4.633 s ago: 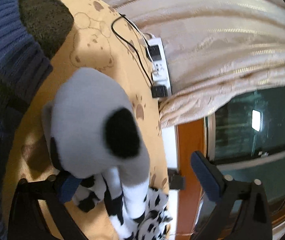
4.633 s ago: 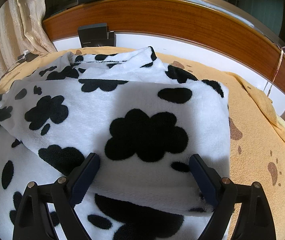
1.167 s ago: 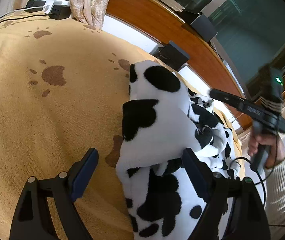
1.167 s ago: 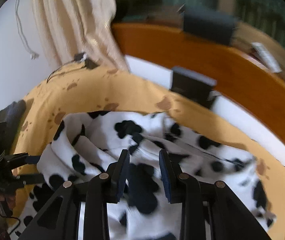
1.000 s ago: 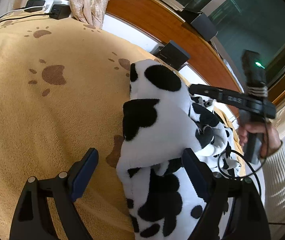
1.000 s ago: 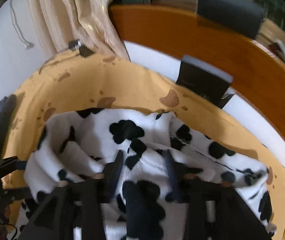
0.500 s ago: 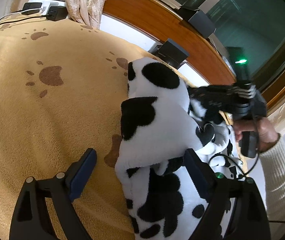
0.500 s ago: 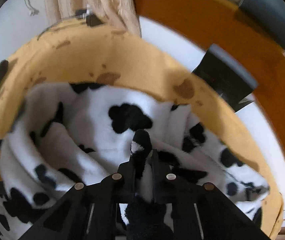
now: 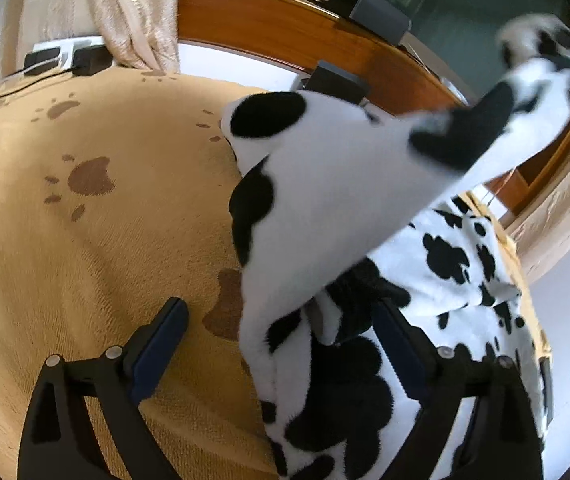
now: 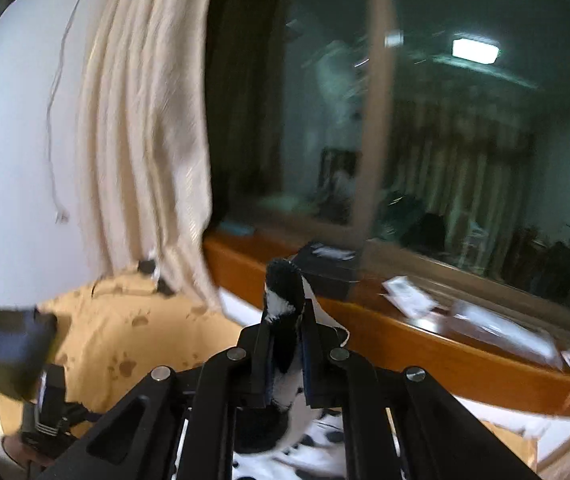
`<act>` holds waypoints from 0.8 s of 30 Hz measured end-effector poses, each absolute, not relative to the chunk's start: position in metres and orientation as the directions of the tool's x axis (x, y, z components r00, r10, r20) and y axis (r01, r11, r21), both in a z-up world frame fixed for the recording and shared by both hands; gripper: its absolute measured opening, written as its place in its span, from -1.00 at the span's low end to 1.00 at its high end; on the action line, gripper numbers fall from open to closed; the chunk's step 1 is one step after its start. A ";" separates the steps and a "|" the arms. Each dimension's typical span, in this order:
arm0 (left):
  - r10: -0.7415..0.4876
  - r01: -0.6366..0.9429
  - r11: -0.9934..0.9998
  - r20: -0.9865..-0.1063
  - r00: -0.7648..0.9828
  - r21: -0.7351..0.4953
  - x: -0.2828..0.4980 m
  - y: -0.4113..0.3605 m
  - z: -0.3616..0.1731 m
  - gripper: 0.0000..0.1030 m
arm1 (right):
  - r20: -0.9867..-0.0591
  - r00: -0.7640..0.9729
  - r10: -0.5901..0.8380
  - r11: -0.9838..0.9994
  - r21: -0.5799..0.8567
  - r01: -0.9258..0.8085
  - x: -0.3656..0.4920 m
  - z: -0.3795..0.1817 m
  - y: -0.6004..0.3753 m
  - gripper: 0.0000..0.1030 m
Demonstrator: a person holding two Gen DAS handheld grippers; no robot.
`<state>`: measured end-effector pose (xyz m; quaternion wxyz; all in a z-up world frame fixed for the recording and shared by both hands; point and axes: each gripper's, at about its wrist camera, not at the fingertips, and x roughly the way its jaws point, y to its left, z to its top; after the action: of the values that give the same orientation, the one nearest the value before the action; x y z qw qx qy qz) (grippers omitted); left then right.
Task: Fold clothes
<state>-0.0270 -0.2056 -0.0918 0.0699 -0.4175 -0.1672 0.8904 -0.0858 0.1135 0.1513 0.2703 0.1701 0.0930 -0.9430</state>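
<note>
**Right gripper pinches fleece, left spreads**

Right gripper (image 10: 285,364) at 6 o'clock in its view, jaws pressed on a tuft of the cow-print garment (image 9: 325,200). Left gripper (image 9: 281,336) jaws opening wide, garment edge between them, unpinched. Garment lies on the paw-print blanket (image 9: 85,240), one corner stretched toward 2 o'clock. Beyond: wooden sill (image 10: 445,344), cream curtain (image 10: 145,140).

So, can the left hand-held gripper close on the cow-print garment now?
Probably yes: the left hand-held gripper is opening, with a fold of the garment between its fingers and nothing blocking.
</note>
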 end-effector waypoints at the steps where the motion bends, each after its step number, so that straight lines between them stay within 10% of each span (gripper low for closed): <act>1: 0.259 0.013 -0.937 -0.721 -0.642 -0.348 -0.027 -0.204 -0.092 0.88 | -0.371 -0.800 -0.471 -0.847 -0.061 0.527 -0.081 0.146 0.127 -0.79; 17: 0.215 0.097 -0.922 -0.703 -0.678 -0.375 -0.024 -0.224 -0.094 0.90 | -0.672 -0.593 -0.443 -0.894 0.286 0.344 0.023 -0.030 0.298 -0.70; 24: 0.185 0.142 -0.914 -0.704 -0.686 -0.379 -0.025 -0.234 -0.095 0.90 | -0.753 -0.450 -0.479 -0.855 0.287 0.431 0.073 -0.062 0.298 0.12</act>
<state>-0.0255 -0.2341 -0.0947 0.0120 -0.3962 -0.2067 0.8945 0.0728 0.2980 -0.0623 0.2675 0.4510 -0.0266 -0.8511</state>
